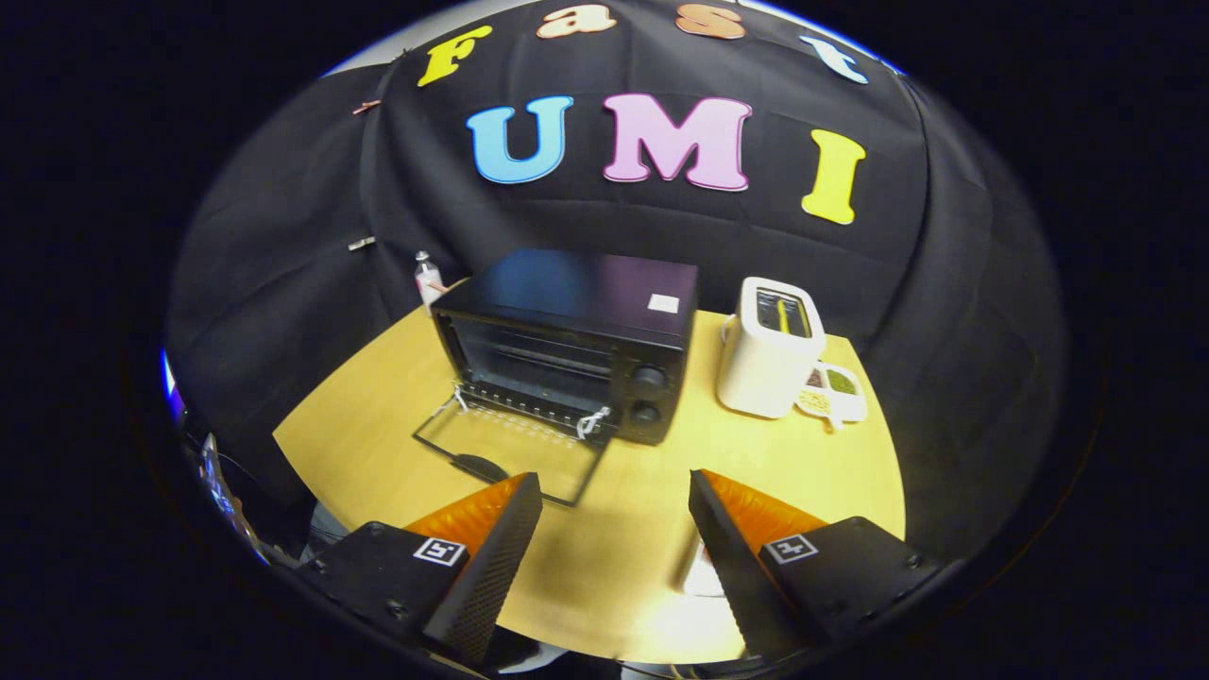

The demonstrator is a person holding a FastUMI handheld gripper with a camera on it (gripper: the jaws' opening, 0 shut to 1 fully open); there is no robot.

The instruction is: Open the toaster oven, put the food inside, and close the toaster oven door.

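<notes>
from the gripper view i see my gripper (614, 529) low in the picture with its two fingers (491, 557) spread wide apart, released, nothing between them but bare wood. they hang above the near part of a round yellow table (378, 425).

beyond the fingers, at the middle of the picture, sits the black toaster oven (576, 331). its door (510, 453) is already dropped open and lies flat on the table toward me, the glass panel showing the wood through it, its dark handle (480, 467) at the near edge just ahead of my left finger. the oven's inside is dark; i can make out a rack but cannot tell if any food is in there. two knobs (648, 395) stack on the right of the oven's front.

to the right of the oven, a little apart from it, stands a white toaster (770, 349). just beside that, further right, lies a small white tray (836, 389) with greenish bits in it, which may be the food. behind the oven's left corner a small bottle (427, 279) stands against the black cloth wall (283, 236).
</notes>
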